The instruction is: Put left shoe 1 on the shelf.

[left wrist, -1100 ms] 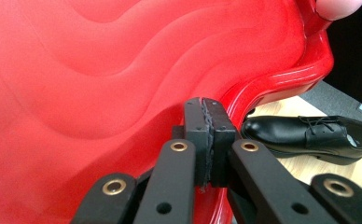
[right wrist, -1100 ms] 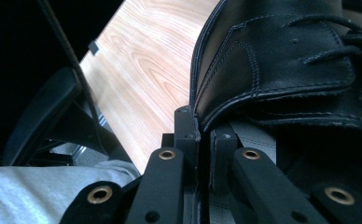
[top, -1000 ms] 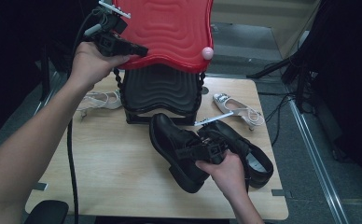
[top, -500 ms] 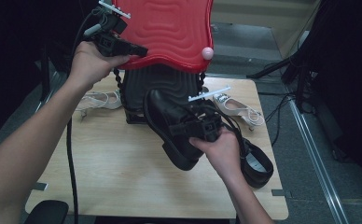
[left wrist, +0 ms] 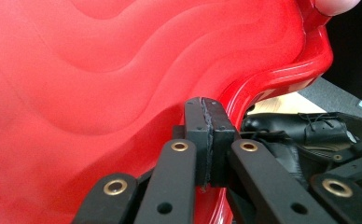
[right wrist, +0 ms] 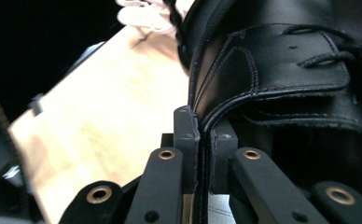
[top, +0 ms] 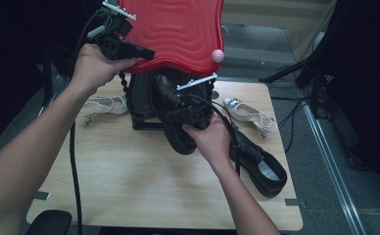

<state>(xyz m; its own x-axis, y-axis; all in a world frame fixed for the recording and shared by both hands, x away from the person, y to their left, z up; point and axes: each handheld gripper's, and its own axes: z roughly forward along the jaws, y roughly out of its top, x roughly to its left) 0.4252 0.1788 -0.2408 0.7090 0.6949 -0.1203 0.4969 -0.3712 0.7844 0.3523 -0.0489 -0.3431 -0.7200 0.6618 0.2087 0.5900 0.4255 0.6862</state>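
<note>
Black shoe [top: 171, 122] clamped in right gripper [top: 180, 105].

A light wooden tabletop [top: 129, 181] carries a black case [top: 141, 105] at the back, a white sandal [top: 102, 104] left, another white sandal [top: 249, 113] right, and a black shoe [top: 264, 169] near the right edge

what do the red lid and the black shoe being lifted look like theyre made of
Red lid: likely moulded plastic, glossy, with smooth wavy ridges and shiny highlights. Black shoe: looks like leather or a lookalike, semi-gloss, with stitched seams and laces.
</note>
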